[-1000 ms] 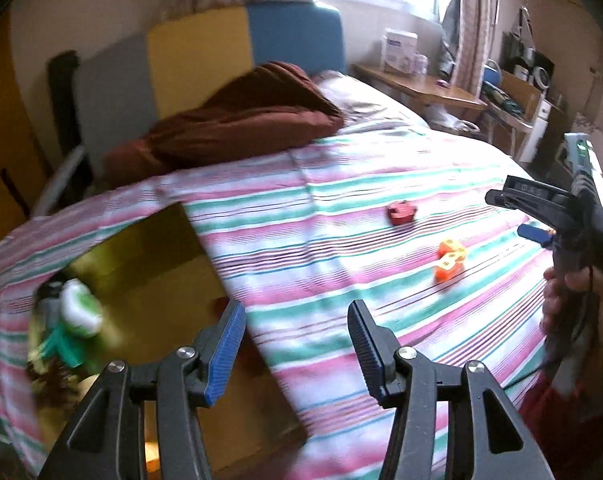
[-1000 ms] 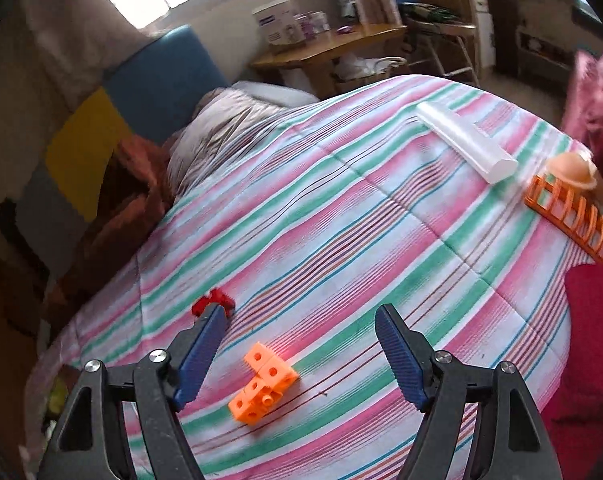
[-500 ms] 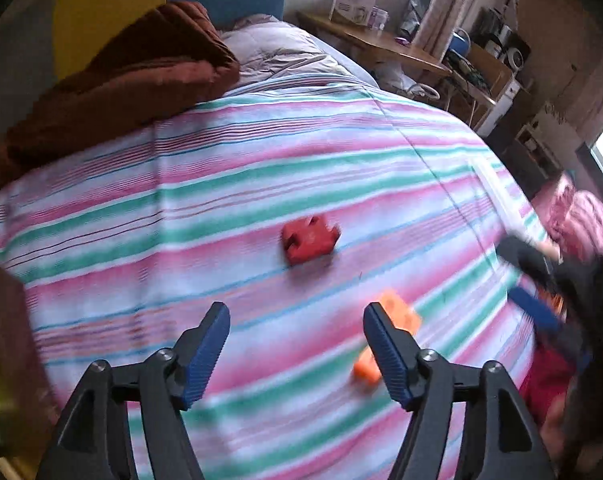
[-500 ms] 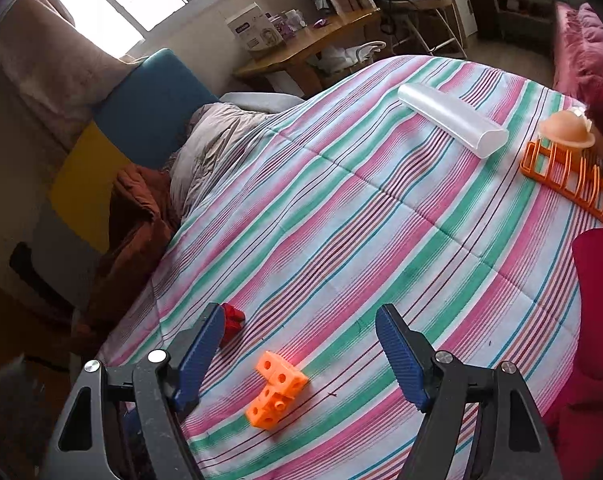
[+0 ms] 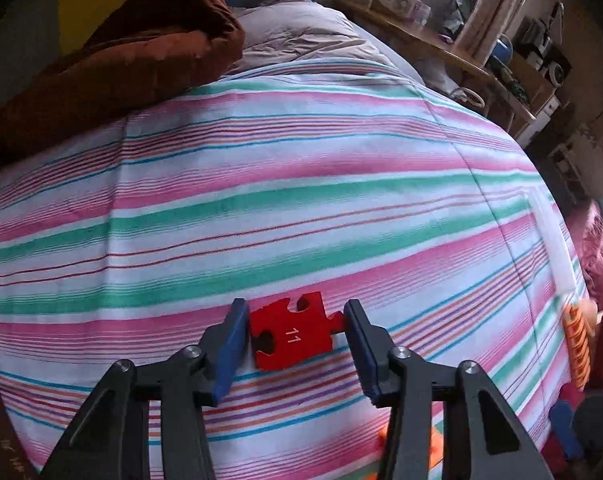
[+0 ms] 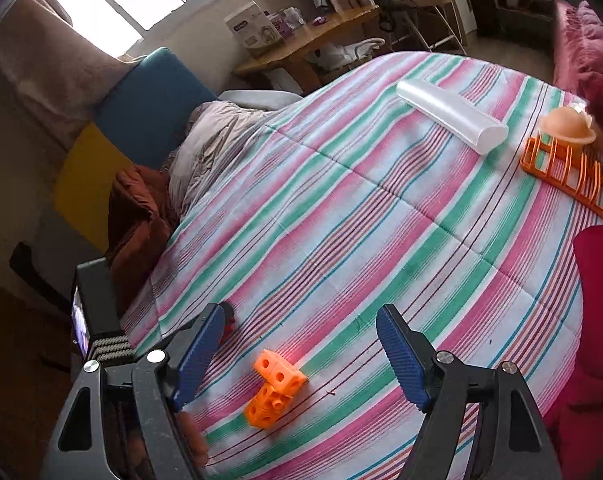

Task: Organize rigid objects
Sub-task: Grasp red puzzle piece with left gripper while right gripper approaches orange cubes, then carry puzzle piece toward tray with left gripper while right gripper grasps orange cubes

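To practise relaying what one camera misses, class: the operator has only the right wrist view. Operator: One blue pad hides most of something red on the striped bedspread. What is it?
Observer: A flat red jigsaw piece printed with the number 11.
Operator: Is the left gripper anywhere near it?
Observer: Yes, it straddles the piece. Its jaws have just been closing, and the pads now meet the piece's two sides.
Operator: Is it lifted yet?
Observer: It doesn't look so. It appears to lie flat on the striped bedspread.
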Available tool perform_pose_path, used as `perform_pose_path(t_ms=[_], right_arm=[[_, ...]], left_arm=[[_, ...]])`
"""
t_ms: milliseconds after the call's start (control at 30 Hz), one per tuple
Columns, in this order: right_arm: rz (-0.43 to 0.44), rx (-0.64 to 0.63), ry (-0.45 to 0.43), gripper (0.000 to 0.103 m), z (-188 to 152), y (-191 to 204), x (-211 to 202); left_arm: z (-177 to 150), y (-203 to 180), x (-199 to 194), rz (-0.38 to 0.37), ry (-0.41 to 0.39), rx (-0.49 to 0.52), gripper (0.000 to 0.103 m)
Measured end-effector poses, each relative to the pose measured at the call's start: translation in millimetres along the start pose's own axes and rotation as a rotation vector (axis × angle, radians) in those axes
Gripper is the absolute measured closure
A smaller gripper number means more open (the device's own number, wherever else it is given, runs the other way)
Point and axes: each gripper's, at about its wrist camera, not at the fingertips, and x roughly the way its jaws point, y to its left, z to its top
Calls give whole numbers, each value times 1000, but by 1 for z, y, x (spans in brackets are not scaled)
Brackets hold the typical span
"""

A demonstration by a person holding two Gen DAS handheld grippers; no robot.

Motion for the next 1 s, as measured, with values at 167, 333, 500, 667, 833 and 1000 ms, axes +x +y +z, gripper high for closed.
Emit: perform_pose_path(t_ms=[167,333,500,667,833,1000], right_arm=[[7,-19,45,24,-3,2,10],[-25,-68,105,24,-10,7,25],[-49,-141,156,24,-19,16,40],[-55,-229,204,19,-29,27,55],[-97,-420,186,11,-45,51,60],[-165,-506,195,11,-55,54,71]], left_arm=[[-28,17,-16,33,-17,58,54],[-65,31,-42,45,-13,59,54],[-102,37,-79,30,-56,76,54],[-128,31,-111,7,-111,131,54],[-146,29,-140,-37,-144,133,54],[-163,31,-163,-51,-179,133,54]])
